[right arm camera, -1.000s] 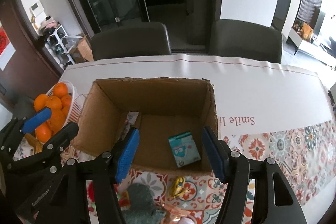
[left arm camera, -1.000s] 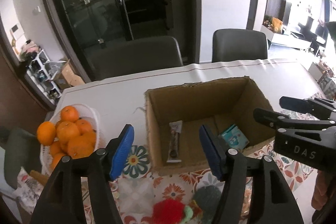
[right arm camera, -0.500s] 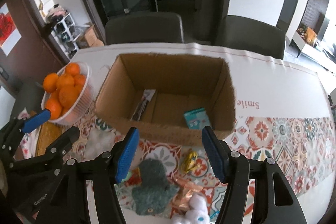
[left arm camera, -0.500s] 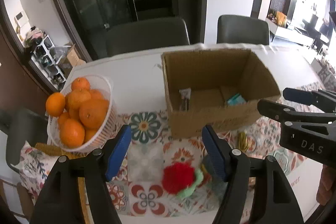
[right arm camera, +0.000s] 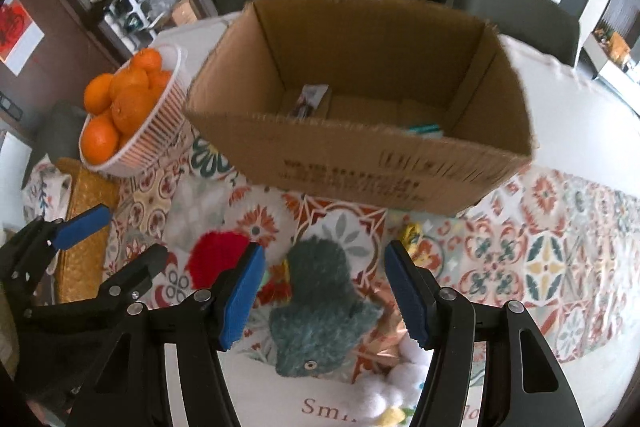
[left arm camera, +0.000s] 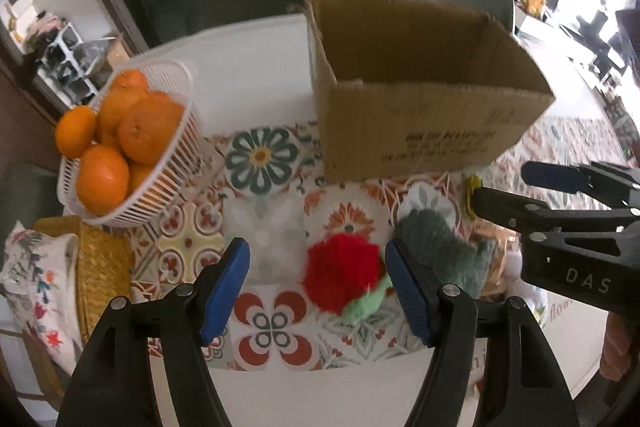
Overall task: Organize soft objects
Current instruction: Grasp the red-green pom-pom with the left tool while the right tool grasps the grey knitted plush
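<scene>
Both hand-held grippers hover spread near the surface's front edge: the left hand-held gripper [left arm camera: 316, 287] over a red plush [left arm camera: 340, 273], the right hand-held gripper [right arm camera: 324, 293] over a teal plush [right arm camera: 320, 311].

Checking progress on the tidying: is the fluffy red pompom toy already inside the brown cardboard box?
No, the fluffy red pompom toy lies on the patterned tablecloth in front of the brown cardboard box.
</scene>
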